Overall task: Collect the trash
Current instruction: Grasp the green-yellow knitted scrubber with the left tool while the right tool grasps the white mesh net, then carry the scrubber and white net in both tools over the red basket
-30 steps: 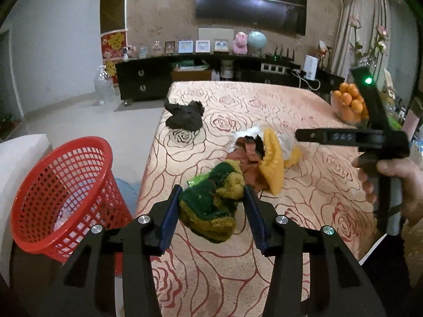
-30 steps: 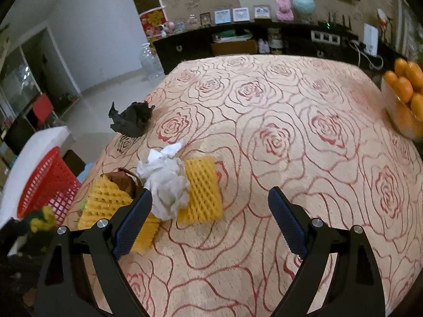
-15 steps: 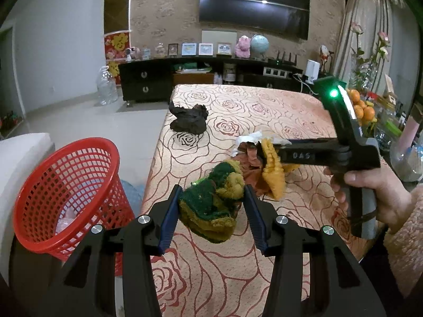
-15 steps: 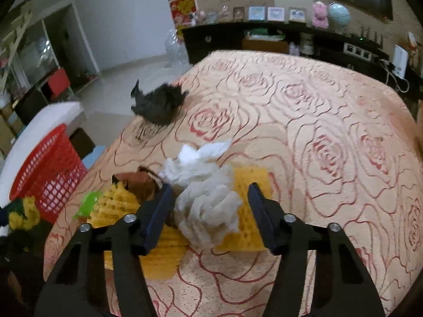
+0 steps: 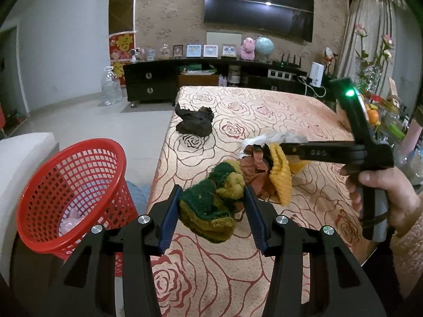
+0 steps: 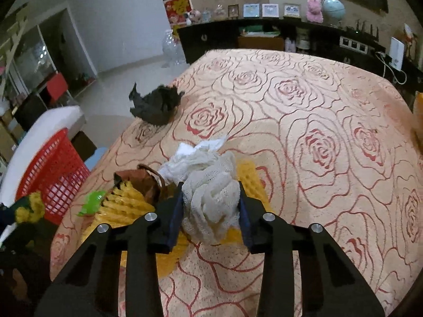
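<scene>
Green-and-yellow scrunched fuzzy cloth wad (image 5: 211,206) is pinched between the blue pads of the left hand-held gripper (image 5: 211,211), held above the near left edge of the tabletop (image 5: 264,111) with its rose-pattern peach cloth. White crumpled foam-net and tissue wad (image 6: 211,200) sits clamped between the pads of the right hand-held gripper (image 6: 211,211), over the trash pile near the table's left side. Under and beside it: yellow foam fruit net (image 6: 127,206), brown crumpled paper (image 6: 148,182), small bright green scrap (image 6: 92,202). In the left view the right gripper's body is side-on, green light lit, gripped by the person's right hand (image 5: 383,192), its tips buried in the same pile. Black crumpled plastic bag (image 5: 195,121) lies apart, farther along the left edge of the tabletop. Red plastic mesh wastebasket (image 5: 71,192) stands on the floor just left of the table, pale trash inside at the bottom. Oranges (image 5: 372,115) at the right edge, partly hidden. Dark TV cabinet (image 5: 150,84) against the back wall.
</scene>
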`<state>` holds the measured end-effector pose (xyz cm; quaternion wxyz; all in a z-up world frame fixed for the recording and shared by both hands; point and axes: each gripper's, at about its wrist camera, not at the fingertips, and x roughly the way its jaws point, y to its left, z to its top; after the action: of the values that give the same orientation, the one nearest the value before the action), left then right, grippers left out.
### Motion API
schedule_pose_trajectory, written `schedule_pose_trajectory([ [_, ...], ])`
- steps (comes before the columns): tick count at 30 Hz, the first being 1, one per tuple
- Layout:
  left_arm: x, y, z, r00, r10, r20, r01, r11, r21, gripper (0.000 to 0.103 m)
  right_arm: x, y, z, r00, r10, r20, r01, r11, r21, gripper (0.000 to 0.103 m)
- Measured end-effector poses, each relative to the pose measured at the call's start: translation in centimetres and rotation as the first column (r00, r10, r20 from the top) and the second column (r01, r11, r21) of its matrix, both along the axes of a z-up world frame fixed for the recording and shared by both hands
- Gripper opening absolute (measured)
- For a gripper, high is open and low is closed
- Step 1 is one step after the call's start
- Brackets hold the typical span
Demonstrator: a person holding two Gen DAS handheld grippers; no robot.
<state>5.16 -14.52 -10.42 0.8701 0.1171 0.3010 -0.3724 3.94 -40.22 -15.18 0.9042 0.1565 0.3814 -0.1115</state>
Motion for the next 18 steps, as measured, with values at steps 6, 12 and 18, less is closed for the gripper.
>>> schedule_pose_trajectory([
  [6, 0.2, 0.6, 0.6, 0.999, 0.028, 0.015, -0.028, 0.999, -0.023, 0.046, -2.2, -0.2, 2.9, 0.997, -0.016, 0.073, 0.017, 1.000, -0.012, 0.036],
  [12, 0.5, 1.6, 1.7, 0.996, 0.075, 0.050, -0.073, 0.996, -0.049, 0.046, -4.1, 0.0, 4.7, 0.992, -0.035, 0.121, 0.040, 0.999, -0.035, 0.036],
  [18, 1.0, 2.7, 3.2, 0.986, 0.142, 0.082, -0.136, 0.988, -0.077, 0.046, -4.6, -0.2, 5.7, 0.987, -0.060, 0.150, 0.065, 0.997, -0.030, 0.036],
])
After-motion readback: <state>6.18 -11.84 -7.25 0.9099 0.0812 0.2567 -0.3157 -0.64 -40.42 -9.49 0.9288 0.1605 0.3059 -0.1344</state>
